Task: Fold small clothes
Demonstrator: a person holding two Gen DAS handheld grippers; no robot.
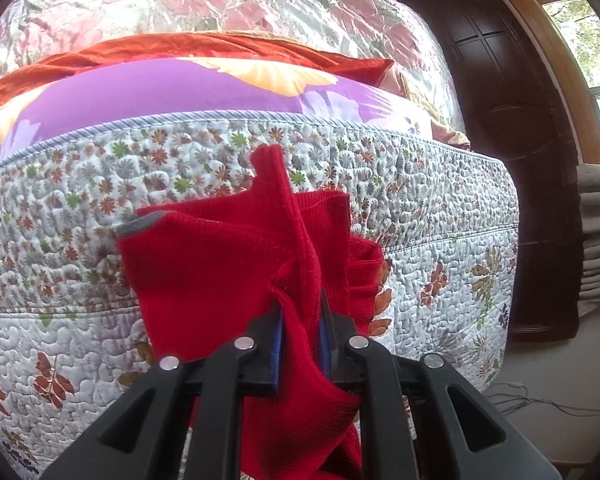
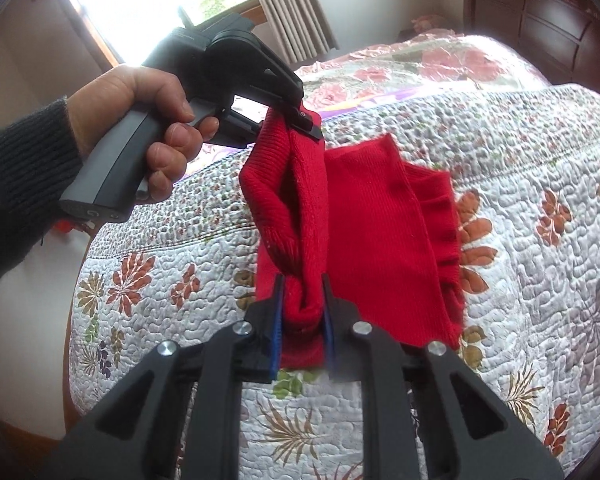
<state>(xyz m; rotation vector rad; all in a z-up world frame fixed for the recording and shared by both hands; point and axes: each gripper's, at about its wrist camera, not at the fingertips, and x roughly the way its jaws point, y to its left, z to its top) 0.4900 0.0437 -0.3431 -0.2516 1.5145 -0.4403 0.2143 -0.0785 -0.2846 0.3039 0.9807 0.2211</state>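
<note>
Here a red knit garment (image 2: 364,216) is held up just above the quilted bed (image 2: 520,240), clamped at one bunched edge by the left gripper (image 2: 300,122) and at another by the right gripper (image 2: 302,320). It is judged soft, light and limp; flat hems are better gripped. Curtains (image 2: 288,8) and a dark wardrobe (image 1: 512,160) are seen beyond

Red garment (image 2: 364,216) matt ribbed knit; bedspread (image 2: 520,152) quilted, puckered cotton; headboard (image 1: 512,120) glossy wood.
</note>
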